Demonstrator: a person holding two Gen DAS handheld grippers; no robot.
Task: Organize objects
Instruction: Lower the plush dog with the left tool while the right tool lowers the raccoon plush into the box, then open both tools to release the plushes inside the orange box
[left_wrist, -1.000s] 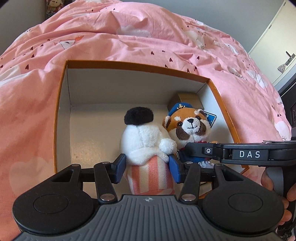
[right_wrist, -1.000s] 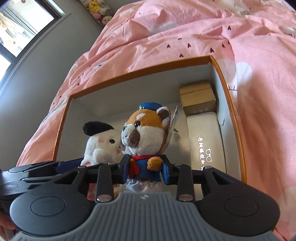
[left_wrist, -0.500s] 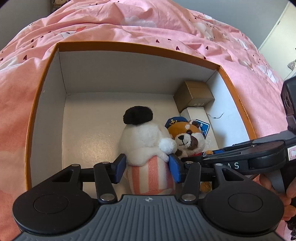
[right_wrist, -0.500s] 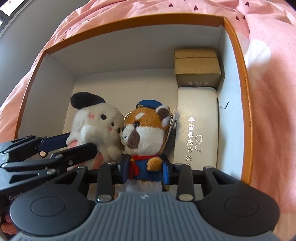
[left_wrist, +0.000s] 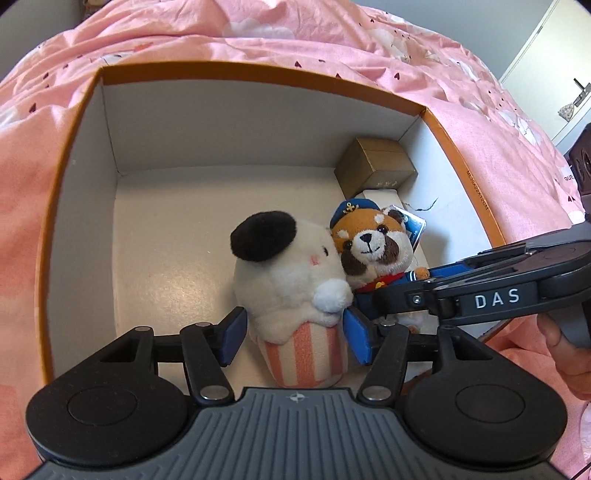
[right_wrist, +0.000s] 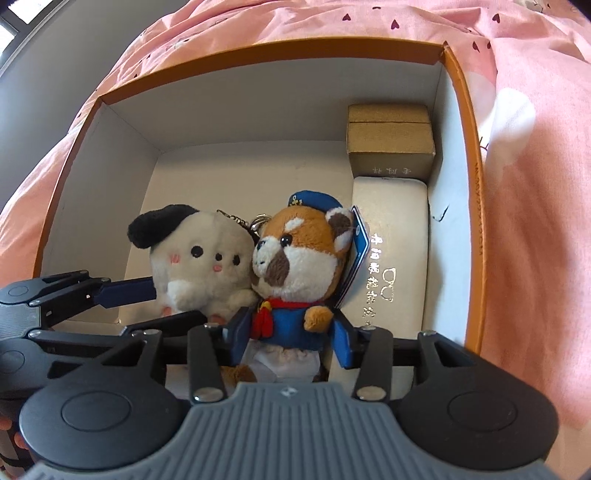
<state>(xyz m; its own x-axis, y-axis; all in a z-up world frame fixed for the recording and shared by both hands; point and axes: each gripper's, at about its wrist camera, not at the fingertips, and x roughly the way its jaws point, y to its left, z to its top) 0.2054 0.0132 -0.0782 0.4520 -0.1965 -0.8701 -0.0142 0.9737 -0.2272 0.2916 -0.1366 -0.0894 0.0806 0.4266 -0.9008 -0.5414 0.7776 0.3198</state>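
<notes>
Pink bedding (left_wrist: 332, 48) with small hearts lies all round an orange-rimmed box (left_wrist: 62, 177), white inside, which sits on the bed. Both plush toys stand on the box floor, side by side and touching, roughly mid-box toward the near wall.

Left gripper (left_wrist: 293, 334): jaws are opening, blue pads now spread to either side of the white plush w/ black ear (left_wrist: 280, 266), flanking its pink-striped base with a visible gap each side, so no squeeze on it. Right gripper (right_wrist: 288, 334): jaws also opening, pads either side of the red-panda plush in blue sailor outfit (right_wrist: 295, 258) at torso level; a sliver of gap shows at both pads, so it looks let go, not pinched.

Along the right wall sit a white glasses case (right_wrist: 391, 258) and, behind it in the far corner, a small gold box (right_wrist: 389, 140).

Handling, as a judgement: both toys are light, soft and squashy, not fragile, and fuzzy enough not to slip. They compress a lot, so a grip needs closing well in. Best hold is the firmer lower body (striped base on the white one, blue torso on the panda), not head or ears. Each has a keychain loop at the top and the panda has a hang tag (right_wrist: 360, 236); these could snag. Both are top-heavy and may tip once released.
</notes>
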